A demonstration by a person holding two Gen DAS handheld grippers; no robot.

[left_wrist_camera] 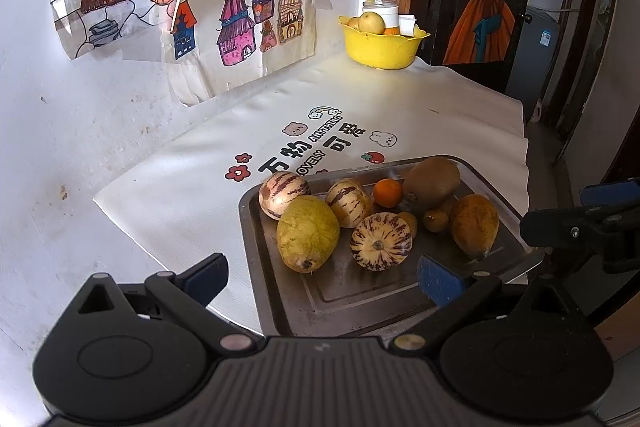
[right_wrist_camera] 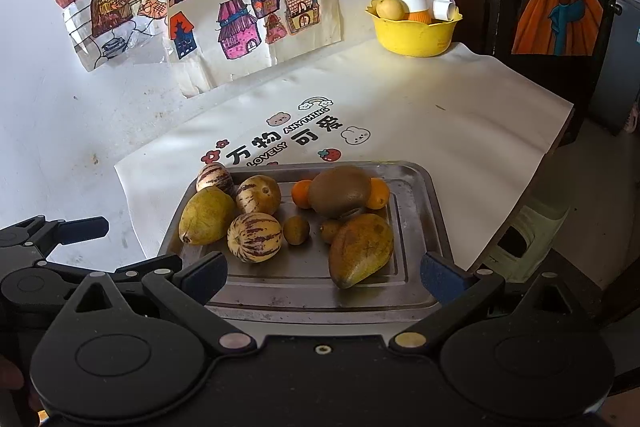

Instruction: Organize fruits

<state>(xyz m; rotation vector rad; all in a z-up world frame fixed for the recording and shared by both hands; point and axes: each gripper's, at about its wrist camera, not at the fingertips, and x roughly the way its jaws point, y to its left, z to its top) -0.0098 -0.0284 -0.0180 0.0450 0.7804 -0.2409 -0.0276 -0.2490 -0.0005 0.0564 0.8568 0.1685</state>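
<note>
Hovering low over the near edge of the bench, the left gripper (left_wrist_camera: 322, 281) and the right gripper (right_wrist_camera: 324, 277) both point forward with their blue-padded fingers (right_wrist_camera: 440, 279) spread wide and nothing between them. From the right wrist view, the left gripper appears just beside the right one, at its left, level with it.

Between and beyond the fingertips lies a rectangular stainless-steel tray (right_wrist_camera: 416, 291) resting on a white printed mat (right_wrist_camera: 440, 131) that covers the bench. On the tray, counted near to far:
- two large yellow-green mangoes, one (right_wrist_camera: 206, 215) at the left and one browner (right_wrist_camera: 360, 249) at the right;
- three cream melons with purple stripes (right_wrist_camera: 254, 237), grouped at the left and touching the left mango;
- two small brown kiwifruit (right_wrist_camera: 296, 230) near the centre;
- one large brown kiwifruit (right_wrist_camera: 340, 191) toward the far side;
- two small oranges (right_wrist_camera: 301, 193), one on each side of the large kiwifruit.

Well apart from the tray, at the mat's far right corner, stands one yellow scalloped plastic bowl (right_wrist_camera: 414, 37) holding a pale yellow fruit (right_wrist_camera: 390, 7) and white containers. Children's coloured drawings (right_wrist_camera: 256, 7) hang on the white wall behind.
</note>
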